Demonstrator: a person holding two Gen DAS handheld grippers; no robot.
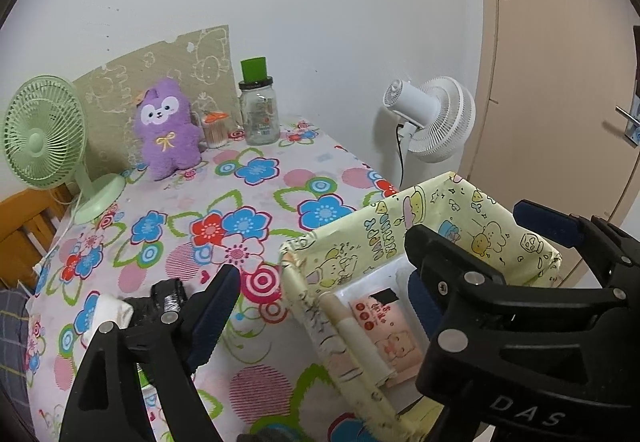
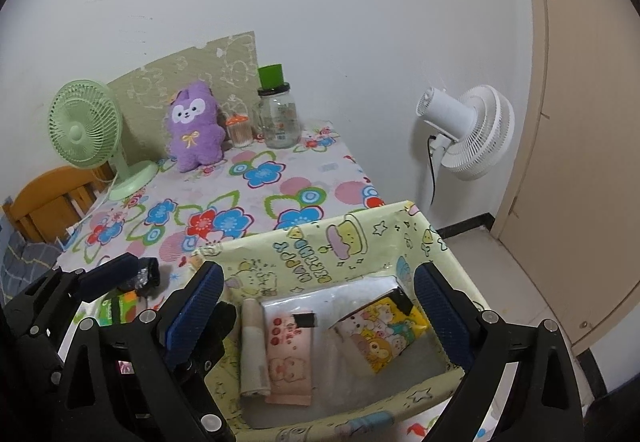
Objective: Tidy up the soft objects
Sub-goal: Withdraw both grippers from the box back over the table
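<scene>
A floral tablecloth (image 2: 280,186) covers the table by a white wall. In the yellow cartoon-print box (image 2: 320,258) at its near edge lie a pink tissue pack (image 2: 290,358), a beige roll (image 2: 253,346) and a yellow pack (image 2: 384,330). The right gripper (image 2: 316,316) is spread empty over them; the left gripper (image 1: 320,262) is spread, straddling the box's left wall.

A yellow cartoon-print box (image 2: 320,262) sits open-topped, spanning the gap between the right gripper's (image 2: 320,318) spread fingers. Inside, toward the left finger: a pink tissue pack (image 2: 290,358) lying flat, a cream roll (image 2: 253,350) touching its left edge. Toward the right finger: a yellow cartoon pack (image 2: 384,334), tilted, possibly resting on clear plastic.
</scene>
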